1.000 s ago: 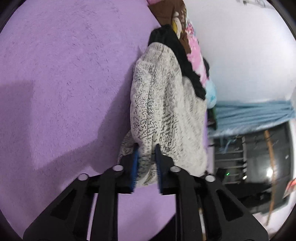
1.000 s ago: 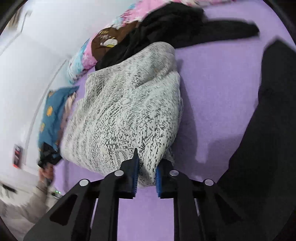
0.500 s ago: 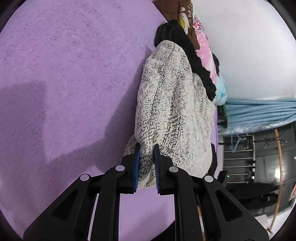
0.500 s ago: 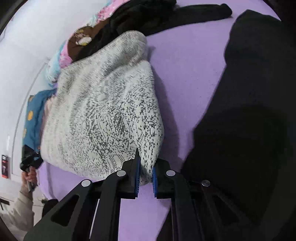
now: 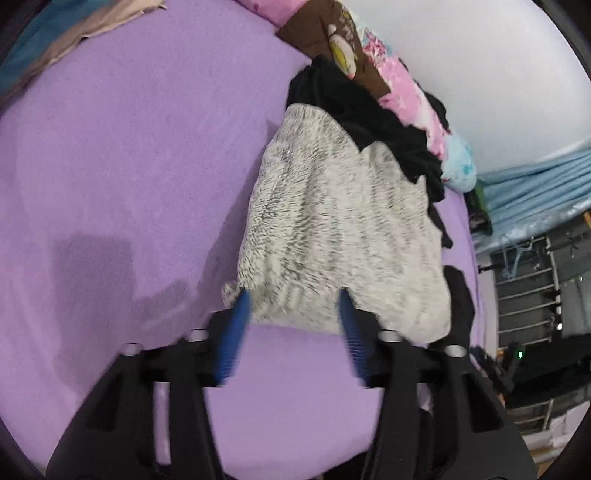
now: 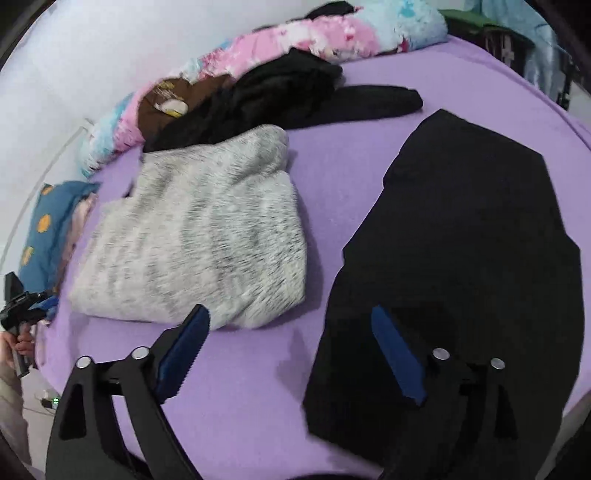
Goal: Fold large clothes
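A folded grey-white knit sweater (image 5: 343, 229) lies on the purple bed (image 5: 129, 166); it also shows in the right wrist view (image 6: 199, 232). My left gripper (image 5: 293, 299) is open, its blue pads just at the sweater's near edge, holding nothing. My right gripper (image 6: 288, 314) is open and empty, a little back from the sweater's near corner. A flat black garment (image 6: 461, 236) lies to the right of the sweater on the bed (image 6: 332, 177). My left gripper also shows at the left edge of the right wrist view (image 6: 22, 306).
A pile of black clothes (image 6: 273, 99) and a pink-blue blanket (image 6: 295, 33) lie behind the sweater by the white wall. A blue patterned cloth (image 6: 44, 225) is at the left bed edge. A blue curtain (image 5: 535, 192) and dark rack (image 5: 535, 288) stand beyond the bed.
Both grippers were shut on the sweater's near edge; both have opened and let it go. The sweater now rests flat, and both grippers have drawn back slightly.
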`<action>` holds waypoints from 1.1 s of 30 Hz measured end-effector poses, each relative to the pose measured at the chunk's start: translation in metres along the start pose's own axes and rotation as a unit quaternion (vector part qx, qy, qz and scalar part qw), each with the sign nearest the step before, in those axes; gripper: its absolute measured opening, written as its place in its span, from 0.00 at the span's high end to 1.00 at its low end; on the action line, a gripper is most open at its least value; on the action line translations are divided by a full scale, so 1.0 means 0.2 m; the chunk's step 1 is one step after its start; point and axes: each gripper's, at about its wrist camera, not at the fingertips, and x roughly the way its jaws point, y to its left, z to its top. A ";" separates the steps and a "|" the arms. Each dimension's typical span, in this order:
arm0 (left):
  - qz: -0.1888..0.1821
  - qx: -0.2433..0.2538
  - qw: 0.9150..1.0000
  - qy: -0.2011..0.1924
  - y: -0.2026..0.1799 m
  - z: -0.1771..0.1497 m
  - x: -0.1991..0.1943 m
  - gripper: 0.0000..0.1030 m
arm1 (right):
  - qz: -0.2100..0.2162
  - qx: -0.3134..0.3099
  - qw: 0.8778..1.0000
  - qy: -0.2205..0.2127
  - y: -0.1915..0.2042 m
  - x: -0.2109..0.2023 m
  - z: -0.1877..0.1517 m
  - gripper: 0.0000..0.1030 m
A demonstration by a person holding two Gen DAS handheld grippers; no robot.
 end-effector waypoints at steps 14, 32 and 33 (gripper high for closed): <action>-0.026 -0.017 0.999 -0.007 -0.15 -0.42 -0.29 0.27 | 0.032 -0.015 0.998 -0.043 0.26 -0.37 -0.35 0.07; -0.101 -0.161 0.982 0.000 0.19 -0.36 0.17 0.26 | 0.070 -0.125 0.990 0.018 0.91 0.19 -0.16 0.07; -0.107 -0.169 0.980 0.000 0.21 -0.36 0.20 0.26 | 0.070 -0.131 0.989 0.019 0.94 0.22 -0.14 0.07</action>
